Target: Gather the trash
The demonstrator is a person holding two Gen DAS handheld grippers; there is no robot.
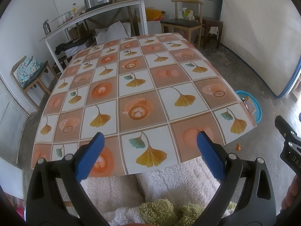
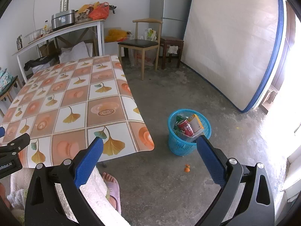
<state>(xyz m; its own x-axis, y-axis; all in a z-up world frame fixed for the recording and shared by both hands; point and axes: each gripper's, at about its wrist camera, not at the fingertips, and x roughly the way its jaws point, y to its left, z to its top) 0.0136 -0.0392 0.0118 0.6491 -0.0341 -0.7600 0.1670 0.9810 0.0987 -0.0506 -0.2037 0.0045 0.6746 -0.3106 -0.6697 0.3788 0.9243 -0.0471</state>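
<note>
Both my tools [image 1: 150,143] [image 2: 150,146] spread empty; that tiny orange scrap [image 2: 187,169] near the blue plastic mesh basket [image 2: 188,143] could easily slip my pinch.

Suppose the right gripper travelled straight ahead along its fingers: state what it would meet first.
Probably the bare concrete floor between the table and the blue trash basket. The right gripper is open and tilted downward, and nothing stands between its fingers. The basket sits slightly right of that line, though fisheye depth is uncertain.
</note>
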